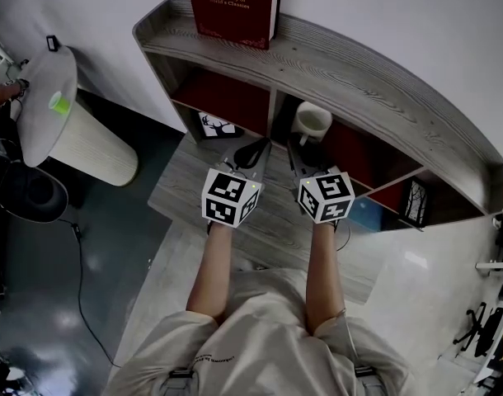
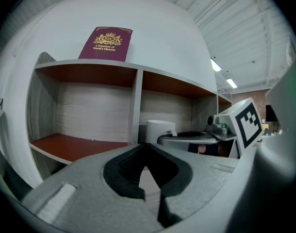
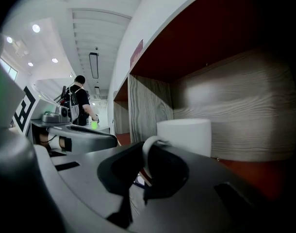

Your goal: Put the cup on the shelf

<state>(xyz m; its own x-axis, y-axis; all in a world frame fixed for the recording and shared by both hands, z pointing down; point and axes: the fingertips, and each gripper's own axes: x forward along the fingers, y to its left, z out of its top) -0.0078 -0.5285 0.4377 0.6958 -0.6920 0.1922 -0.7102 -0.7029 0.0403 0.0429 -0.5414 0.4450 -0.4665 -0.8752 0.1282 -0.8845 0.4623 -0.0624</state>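
Note:
The white cup (image 1: 312, 123) sits inside the middle compartment of the grey curved shelf (image 1: 375, 85), over its red floor. My right gripper (image 1: 300, 148) is shut on the cup's handle (image 3: 149, 148). In the right gripper view the cup's body (image 3: 186, 136) stands upright just past the jaws. I cannot tell whether it rests on the red board. My left gripper (image 1: 253, 153) hovers beside the right one, shut with nothing between its pads (image 2: 123, 176). From the left gripper view the cup (image 2: 159, 130) shows behind the shelf's upright divider (image 2: 134, 106).
A dark red book (image 1: 233, 7) stands on the shelf top. Framed pictures (image 1: 217, 125) sit in the lower compartments. A round white table (image 1: 39, 110) with a green cup (image 1: 60, 102) stands at the left, a black chair (image 1: 29, 195) below it. A person (image 3: 80, 103) stands far off.

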